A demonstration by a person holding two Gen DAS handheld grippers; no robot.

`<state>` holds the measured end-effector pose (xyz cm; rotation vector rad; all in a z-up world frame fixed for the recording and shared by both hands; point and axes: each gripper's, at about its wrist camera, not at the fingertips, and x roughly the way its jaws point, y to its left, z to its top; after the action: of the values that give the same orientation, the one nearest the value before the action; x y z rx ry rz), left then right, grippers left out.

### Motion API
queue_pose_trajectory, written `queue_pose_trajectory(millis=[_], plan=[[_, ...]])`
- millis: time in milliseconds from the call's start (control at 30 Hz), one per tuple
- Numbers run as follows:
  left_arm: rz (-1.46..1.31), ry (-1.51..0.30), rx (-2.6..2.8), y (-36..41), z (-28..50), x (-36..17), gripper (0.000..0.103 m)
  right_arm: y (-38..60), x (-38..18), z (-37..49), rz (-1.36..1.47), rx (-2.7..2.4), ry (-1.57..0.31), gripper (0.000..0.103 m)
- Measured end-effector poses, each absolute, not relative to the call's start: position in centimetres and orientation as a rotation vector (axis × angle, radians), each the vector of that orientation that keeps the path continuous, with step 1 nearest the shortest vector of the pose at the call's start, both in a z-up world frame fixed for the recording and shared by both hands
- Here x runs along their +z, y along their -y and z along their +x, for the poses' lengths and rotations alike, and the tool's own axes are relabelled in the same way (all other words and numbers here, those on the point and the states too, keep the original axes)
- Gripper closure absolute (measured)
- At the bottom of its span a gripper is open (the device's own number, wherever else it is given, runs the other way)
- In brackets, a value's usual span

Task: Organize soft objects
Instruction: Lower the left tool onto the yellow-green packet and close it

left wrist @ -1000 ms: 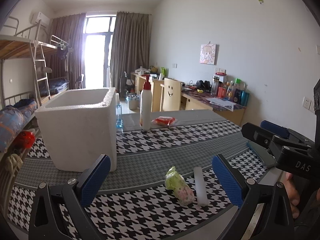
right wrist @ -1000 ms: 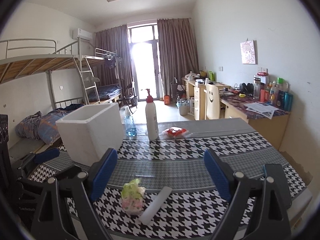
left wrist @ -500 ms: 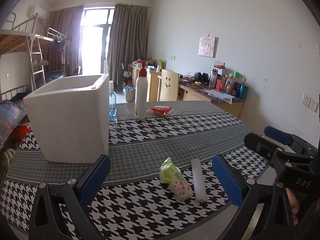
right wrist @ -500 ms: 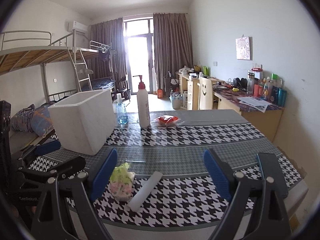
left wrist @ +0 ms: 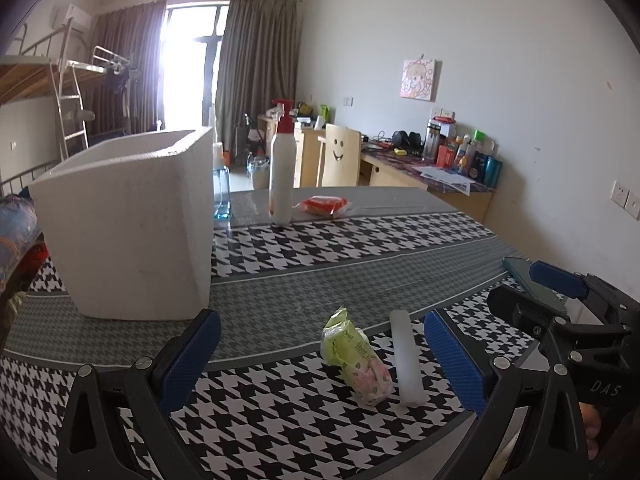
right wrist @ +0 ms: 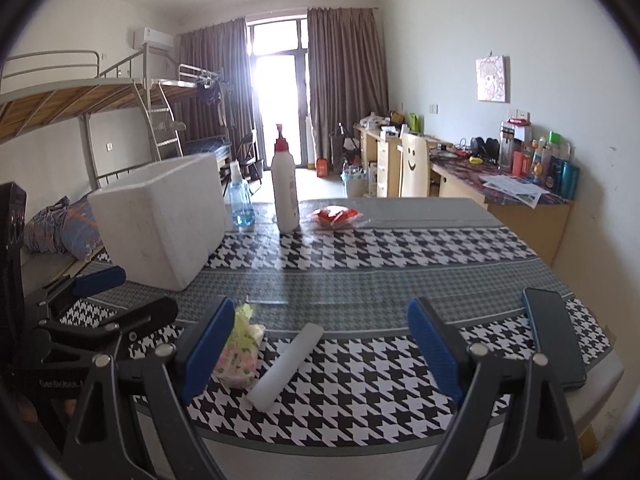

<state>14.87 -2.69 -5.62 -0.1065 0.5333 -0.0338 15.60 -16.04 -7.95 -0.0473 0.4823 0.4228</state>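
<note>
Left gripper [left wrist: 322,360]: jaws standing wide apart, gripping nothing, hanging above the near edge of the table [left wrist: 360,256] and tilting down toward it.
Foam box [left wrist: 128,224]: sitting beyond and to the left of the left gripper, open at the top, well apart from the small items.
Blue bottle [left wrist: 221,196]: peeking out behind the foam box, far beyond both grippers.
Pump bottle [left wrist: 282,176]: standing upright far ahead of the left gripper, with a red packet [left wrist: 324,205] lying just to its right.
Tissue pack [left wrist: 356,358]: lying on the cloth ahead of the left gripper, between the lines of its fingers; in the right wrist view it is showing partly behind that gripper's left finger.
White foam stick [left wrist: 406,356]: lying just right of the tissue pack, near it, and ahead of the right gripper between its fingers.
Right gripper [right wrist: 320,358]: jaws standing wide apart, empty, hovering above the near table edge.
Phone [right wrist: 554,336]: lying flat beyond the right gripper's right finger, on the table corner.
Step in hand: both grippers seem to be approaching the two soft items; nothing is being picked up yet.
Next move: likely calling for each gripper to be lowering around one item, closing gently, then carrying it left to the foam box.
</note>
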Motion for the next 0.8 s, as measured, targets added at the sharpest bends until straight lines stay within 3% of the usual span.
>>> queue_pose_trajectory(millis=[467,800], plan=[[-0.101,-0.635,-0.028,3.3,17.1,-8.6,0.002,16.6,-10.1,17.0,-0.070,0.415,-0.542,0.012],[-0.100,-0.753,-0.042,3.9,19.1,-10.5,0.023,16.8,-11.3,17.9,-0.070,0.423,-0.596,0.012]])
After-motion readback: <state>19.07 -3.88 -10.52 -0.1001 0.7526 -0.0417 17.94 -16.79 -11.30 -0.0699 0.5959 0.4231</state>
